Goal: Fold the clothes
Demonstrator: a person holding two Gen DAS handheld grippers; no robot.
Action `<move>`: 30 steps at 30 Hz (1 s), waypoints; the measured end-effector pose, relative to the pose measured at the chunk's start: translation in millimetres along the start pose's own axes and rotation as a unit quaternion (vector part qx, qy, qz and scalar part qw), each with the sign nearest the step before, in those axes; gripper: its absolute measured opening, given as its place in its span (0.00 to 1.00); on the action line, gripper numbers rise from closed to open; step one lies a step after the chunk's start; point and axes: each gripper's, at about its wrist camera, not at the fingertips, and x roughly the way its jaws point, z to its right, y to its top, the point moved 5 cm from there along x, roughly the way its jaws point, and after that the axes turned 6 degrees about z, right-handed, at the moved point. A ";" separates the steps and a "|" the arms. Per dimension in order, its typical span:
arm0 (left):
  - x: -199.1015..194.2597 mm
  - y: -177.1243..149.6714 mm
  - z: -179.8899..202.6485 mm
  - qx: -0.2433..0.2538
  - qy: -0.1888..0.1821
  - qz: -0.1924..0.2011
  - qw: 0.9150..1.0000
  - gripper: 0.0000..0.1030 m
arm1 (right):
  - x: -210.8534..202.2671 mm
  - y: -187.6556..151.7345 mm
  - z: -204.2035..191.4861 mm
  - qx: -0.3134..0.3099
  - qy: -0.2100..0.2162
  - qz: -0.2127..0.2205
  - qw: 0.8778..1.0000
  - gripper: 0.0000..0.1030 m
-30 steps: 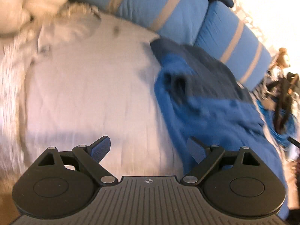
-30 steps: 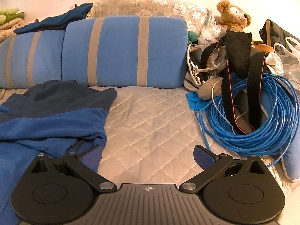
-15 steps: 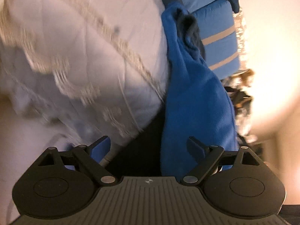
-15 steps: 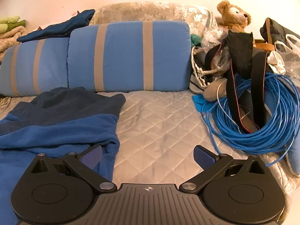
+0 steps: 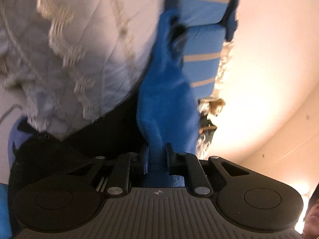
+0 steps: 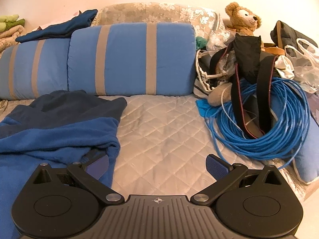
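A blue fleece garment [image 6: 49,131] with a darker navy upper part lies crumpled on the quilted bed cover [image 6: 165,131], at the left in the right wrist view. My right gripper [image 6: 157,164] is open and empty, low over the cover, its left finger beside the garment's edge. In the left wrist view the camera is rolled sideways. My left gripper [image 5: 157,155] is shut on the blue garment's [image 5: 165,107] edge, which hangs over the bed's side.
Blue striped cushions [image 6: 129,59] line the back. A coil of blue cable [image 6: 269,123], black straps, bags and a teddy bear [image 6: 243,20] crowd the right. Folded dark clothes [image 6: 59,27] lie on the cushions. The cover's lace fringe [image 5: 83,91] hangs at the bed's edge.
My left gripper has swung down to the bed's edge, rolled sideways and closed on the blue garment. My right gripper has shifted slightly left and stays open.
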 end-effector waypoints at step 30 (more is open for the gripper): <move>9.6 50.5 129.1 0.259 0.346 0.086 0.898 0.07 | -43.7 -111.0 12.2 0.203 0.300 -0.149 0.920 0.99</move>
